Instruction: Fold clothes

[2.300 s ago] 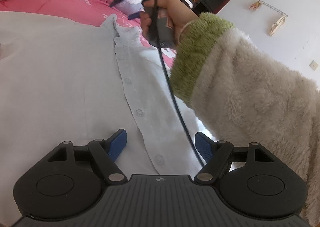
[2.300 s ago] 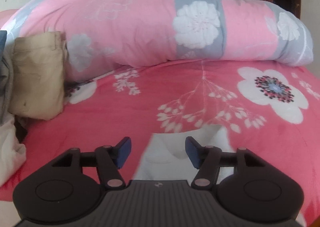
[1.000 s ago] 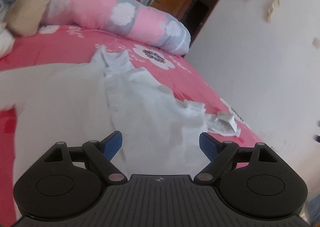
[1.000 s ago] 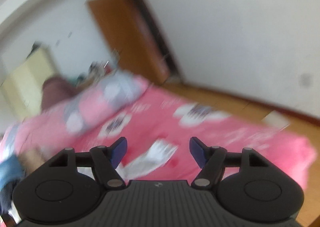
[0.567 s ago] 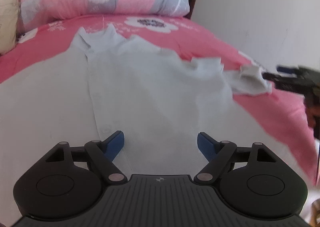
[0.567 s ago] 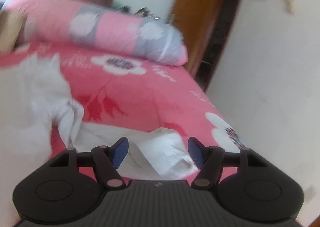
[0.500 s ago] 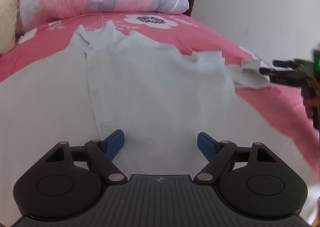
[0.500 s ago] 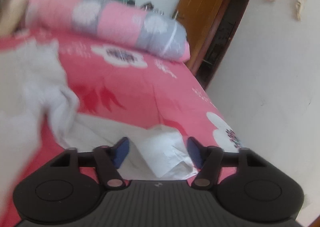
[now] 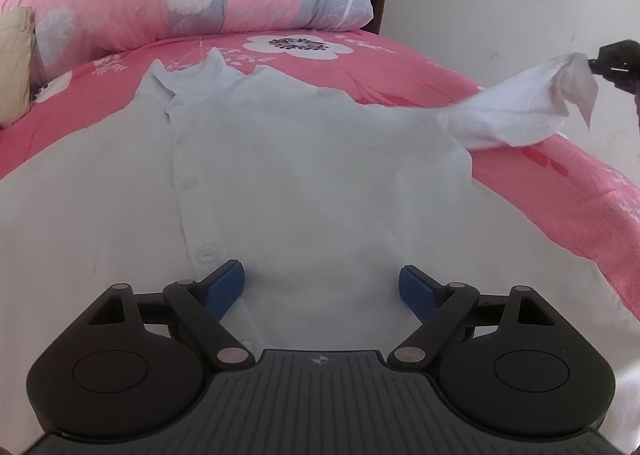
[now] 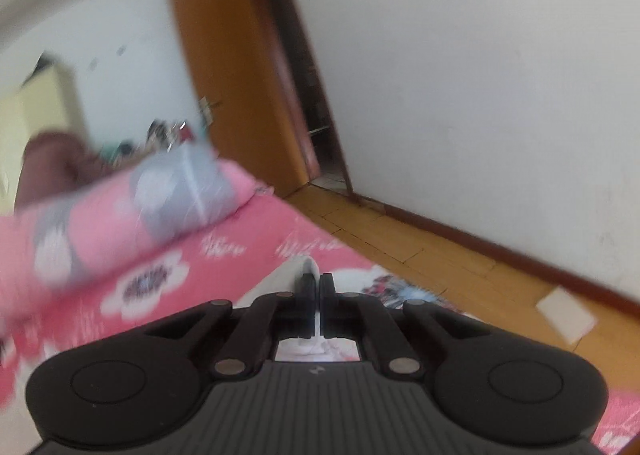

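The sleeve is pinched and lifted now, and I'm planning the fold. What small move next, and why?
Probably carry the sleeve inward over the shirt body: the right gripper is shut on its cuff, holding it stretched above the bedspread, while the left gripper hovers open over the front.

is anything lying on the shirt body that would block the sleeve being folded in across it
Nothing visible does. The right gripper, whose jaws have just closed, holds the sleeve up off the pink bedsheet. The white shirt body lies flat and bare. Only the open left gripper hovers over its lower part, gripping nothing.
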A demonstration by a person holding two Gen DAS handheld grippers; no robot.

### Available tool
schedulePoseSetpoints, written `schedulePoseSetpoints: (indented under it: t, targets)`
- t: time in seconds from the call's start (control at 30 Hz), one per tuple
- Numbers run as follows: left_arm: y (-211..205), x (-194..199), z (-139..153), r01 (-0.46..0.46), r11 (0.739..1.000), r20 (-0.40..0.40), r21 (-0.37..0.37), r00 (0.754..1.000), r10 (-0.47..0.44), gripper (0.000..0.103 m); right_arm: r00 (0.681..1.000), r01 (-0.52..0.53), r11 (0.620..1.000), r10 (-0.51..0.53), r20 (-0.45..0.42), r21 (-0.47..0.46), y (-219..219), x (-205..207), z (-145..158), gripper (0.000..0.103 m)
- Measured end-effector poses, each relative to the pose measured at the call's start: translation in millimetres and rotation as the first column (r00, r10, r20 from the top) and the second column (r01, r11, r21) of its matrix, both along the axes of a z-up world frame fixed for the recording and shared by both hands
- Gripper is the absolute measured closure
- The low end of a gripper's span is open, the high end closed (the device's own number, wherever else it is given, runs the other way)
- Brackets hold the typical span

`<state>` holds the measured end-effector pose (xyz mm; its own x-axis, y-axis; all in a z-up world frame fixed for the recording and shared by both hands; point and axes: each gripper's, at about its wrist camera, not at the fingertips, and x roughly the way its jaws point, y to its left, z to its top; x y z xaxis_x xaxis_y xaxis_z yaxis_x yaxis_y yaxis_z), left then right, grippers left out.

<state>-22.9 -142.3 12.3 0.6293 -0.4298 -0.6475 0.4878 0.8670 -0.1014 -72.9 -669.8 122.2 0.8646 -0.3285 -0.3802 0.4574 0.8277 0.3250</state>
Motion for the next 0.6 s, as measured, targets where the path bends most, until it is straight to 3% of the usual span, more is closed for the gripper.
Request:
schedulePoseSetpoints:
  t: [0.2,0.37,0.53,0.6]
  targets:
    - [0.1,0.2,-2.1,0.009,1.000,0.006,-0.005,1.000,-0.009,0.014,0.997,0.077,0.988,-0.079,0.008,0.133,-51.7,9.5,-1.2,0.102]
    - [0.7,0.4,-3.2,0.017,1.000,0.011,-0.009,1.000,-0.017,0.013,0.992,0.125,0.977,-0.122,-0.028,0.175,-66.9,24.4,-16.1,0.102]
    - [-1.6,0.1,-4.9,0.025,1.000,0.017,-0.007,1.000,-0.025,0.010,0.977,0.206,0.948,-0.185,-0.107,0.241,-87.3,30.8,-37.2,0.101]
    - [-2.7,-0.4,-5.8,0.028,1.000,0.023,-0.004,0.999,-0.028,0.009,0.971,0.220,0.934,-0.180,-0.159,0.282,-94.2,39.5,-51.9,0.096]
